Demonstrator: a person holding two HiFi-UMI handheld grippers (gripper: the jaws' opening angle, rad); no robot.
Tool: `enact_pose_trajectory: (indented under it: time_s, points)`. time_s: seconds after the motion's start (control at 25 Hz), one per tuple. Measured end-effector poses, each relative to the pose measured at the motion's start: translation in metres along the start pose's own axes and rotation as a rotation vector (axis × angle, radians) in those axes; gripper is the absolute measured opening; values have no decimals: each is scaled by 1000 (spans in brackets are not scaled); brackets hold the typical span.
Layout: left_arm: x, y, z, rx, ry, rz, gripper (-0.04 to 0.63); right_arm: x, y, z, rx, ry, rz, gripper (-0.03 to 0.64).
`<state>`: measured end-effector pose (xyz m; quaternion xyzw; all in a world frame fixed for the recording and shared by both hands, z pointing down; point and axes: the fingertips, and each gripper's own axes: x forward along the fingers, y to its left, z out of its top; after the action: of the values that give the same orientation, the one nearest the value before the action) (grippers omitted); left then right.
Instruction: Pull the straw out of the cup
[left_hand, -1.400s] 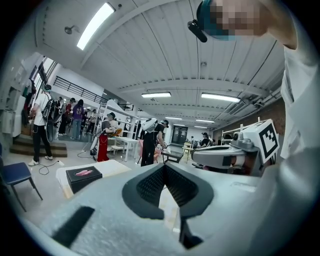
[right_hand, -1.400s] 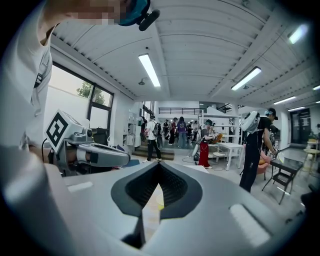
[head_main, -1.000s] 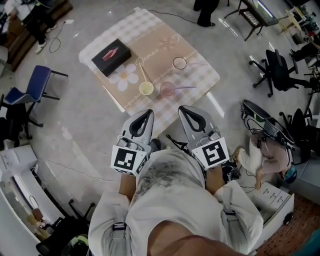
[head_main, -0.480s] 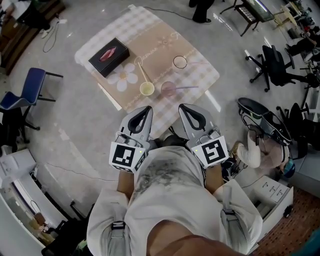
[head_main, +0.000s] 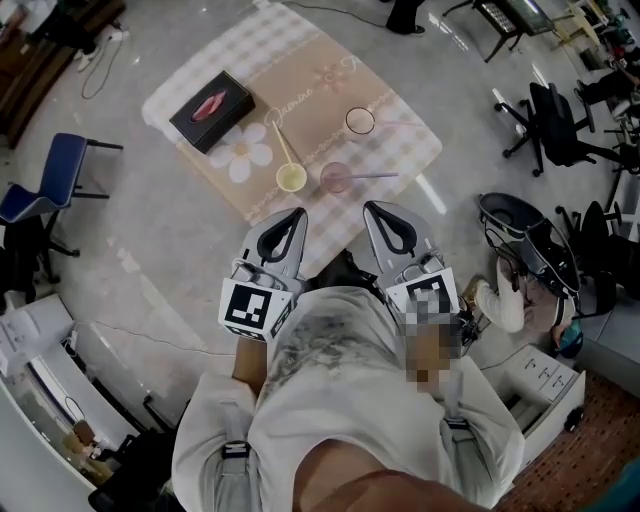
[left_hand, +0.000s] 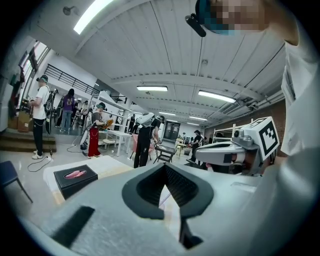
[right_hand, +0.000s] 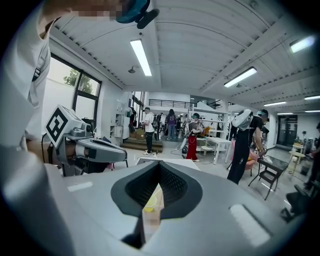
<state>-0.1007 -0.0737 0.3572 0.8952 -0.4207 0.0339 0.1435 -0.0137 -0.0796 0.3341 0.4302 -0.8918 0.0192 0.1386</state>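
Observation:
A low table with a checked cloth (head_main: 390, 110) holds three cups. The yellow cup (head_main: 291, 178) has a pale straw (head_main: 278, 140) leaning away from me. From the pink cup (head_main: 335, 177) a purple straw (head_main: 375, 175) sticks out to the right. A clear cup (head_main: 359, 121) stands farther back. My left gripper (head_main: 298, 212) and right gripper (head_main: 370, 206) hover side by side just short of the table's near edge, both shut and empty. In the right gripper view the yellow cup (right_hand: 151, 202) shows through the loop of the shut right gripper (right_hand: 159, 164). The left gripper (left_hand: 164, 167) is also closed.
A black box (head_main: 212, 110) lies on the table's left part, also seen as the black box (left_hand: 75, 176). A blue chair (head_main: 45, 190) stands left, office chairs (head_main: 560, 125) and a black bag (head_main: 520, 235) right. Several people stand in the hall behind.
Both grippers have come a little forward and lower toward the table's near edge, staying side by side and shut. The cups and straws have not moved.

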Motion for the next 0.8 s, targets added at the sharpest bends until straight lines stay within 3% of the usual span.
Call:
enact_pose_trajectory:
  time_s: [0.8]
  points:
    - [61,10,-6,-32,49,3,5,31,-54,-11,18,17,18,11]
